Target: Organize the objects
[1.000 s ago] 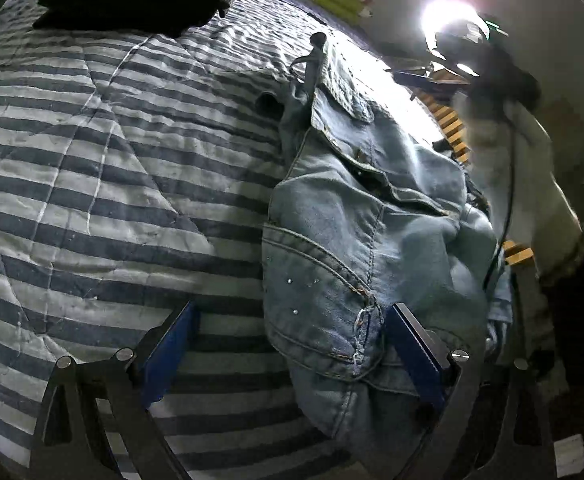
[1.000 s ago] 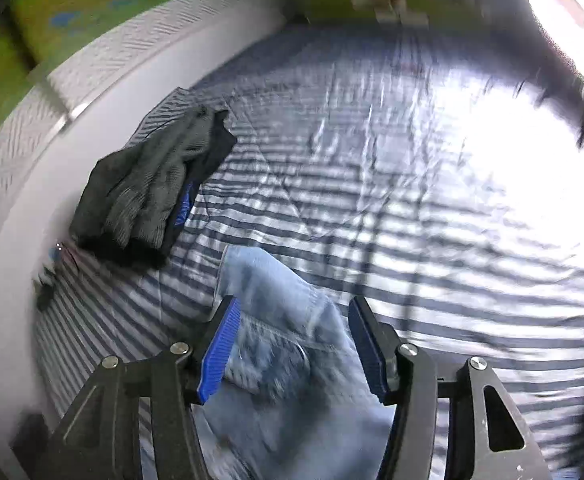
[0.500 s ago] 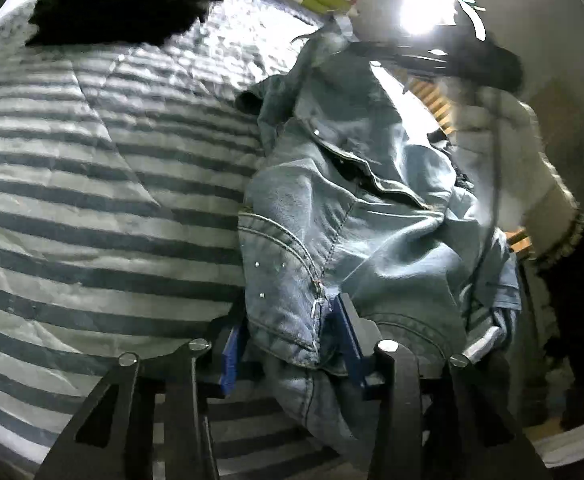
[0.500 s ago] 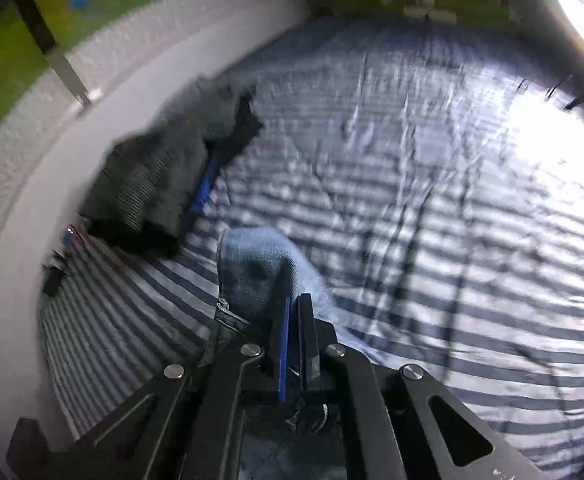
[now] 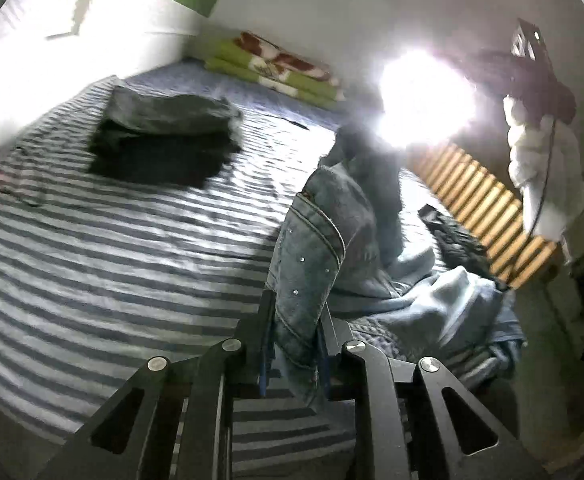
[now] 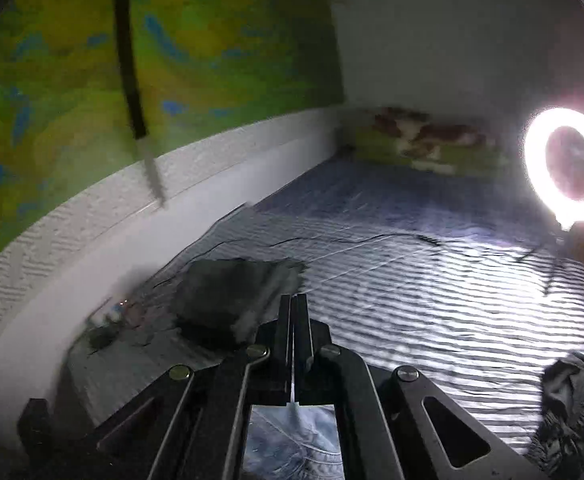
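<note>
On the bed (image 5: 91,280), folded clothes (image 5: 163,136) lie near the wall edge, jeans (image 5: 312,260) at the opposite edge, pillows (image 5: 271,64) at the far end.

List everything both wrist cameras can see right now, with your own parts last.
Jeans: one pair, light blue denim, near right of the bed, one end lifted.
Folded dark clothes: one pile, grey-black, far left of the bed by the wall.
Crumpled dark garment: one, charcoal, right edge of the bed.
Striped bedspread: one, blue and white, covers the bed.
Folded blanket: one, green with red-brown patches, at the head of the bed.
Ring light: one, bright white, right of the bed.
Slatted panel: one, yellow wood, right side.
Left gripper: black, blue pads, jaws closing on the jeans.
Right gripper: black, jaws together; denim shows beneath it.
Gloved hand: white, holds the right gripper up.
</note>
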`<move>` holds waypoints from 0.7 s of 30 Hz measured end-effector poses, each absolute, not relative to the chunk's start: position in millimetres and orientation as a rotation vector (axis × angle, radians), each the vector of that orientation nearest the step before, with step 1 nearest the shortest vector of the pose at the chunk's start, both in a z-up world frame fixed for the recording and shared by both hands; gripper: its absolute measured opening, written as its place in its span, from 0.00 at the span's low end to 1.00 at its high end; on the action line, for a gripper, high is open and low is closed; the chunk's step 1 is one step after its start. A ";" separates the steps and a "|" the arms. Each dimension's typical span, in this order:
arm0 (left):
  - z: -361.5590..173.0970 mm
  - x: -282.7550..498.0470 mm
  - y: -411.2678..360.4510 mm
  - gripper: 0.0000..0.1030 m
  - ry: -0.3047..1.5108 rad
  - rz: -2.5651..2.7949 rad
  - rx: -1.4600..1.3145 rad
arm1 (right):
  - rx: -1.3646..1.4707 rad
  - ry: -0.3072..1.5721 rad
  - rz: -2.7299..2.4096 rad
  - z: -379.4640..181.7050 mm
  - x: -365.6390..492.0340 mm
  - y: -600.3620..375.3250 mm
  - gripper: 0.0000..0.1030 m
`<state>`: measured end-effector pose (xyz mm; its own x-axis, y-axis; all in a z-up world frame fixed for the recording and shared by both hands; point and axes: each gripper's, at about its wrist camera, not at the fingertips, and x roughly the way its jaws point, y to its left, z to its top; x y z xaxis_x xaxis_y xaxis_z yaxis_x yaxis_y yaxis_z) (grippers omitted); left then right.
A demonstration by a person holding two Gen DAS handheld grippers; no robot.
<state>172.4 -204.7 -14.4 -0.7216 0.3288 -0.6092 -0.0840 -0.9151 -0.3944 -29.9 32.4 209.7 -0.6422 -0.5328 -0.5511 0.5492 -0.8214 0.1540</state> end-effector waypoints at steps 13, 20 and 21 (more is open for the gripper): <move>-110.9 216.9 -199.7 0.18 -0.642 2.458 -1.335 | 1.349 0.386 -2.167 10.1 -107.8 -50.2 0.36; -102.5 207.4 -198.4 0.18 -0.628 2.515 -1.334 | 1.394 0.345 -2.074 -38.4 -110.5 -67.2 0.23; -100.5 206.5 -197.3 0.18 -0.622 2.526 -1.333 | 1.389 0.427 -2.090 -39.8 -105.7 -73.9 0.14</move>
<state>206.5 -197.3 -100.5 -0.5654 0.3792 -0.7325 0.0043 -0.8867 -0.4623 -105.7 -73.9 -39.8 -0.2832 -0.2942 -0.9128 0.6286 -0.7758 0.0549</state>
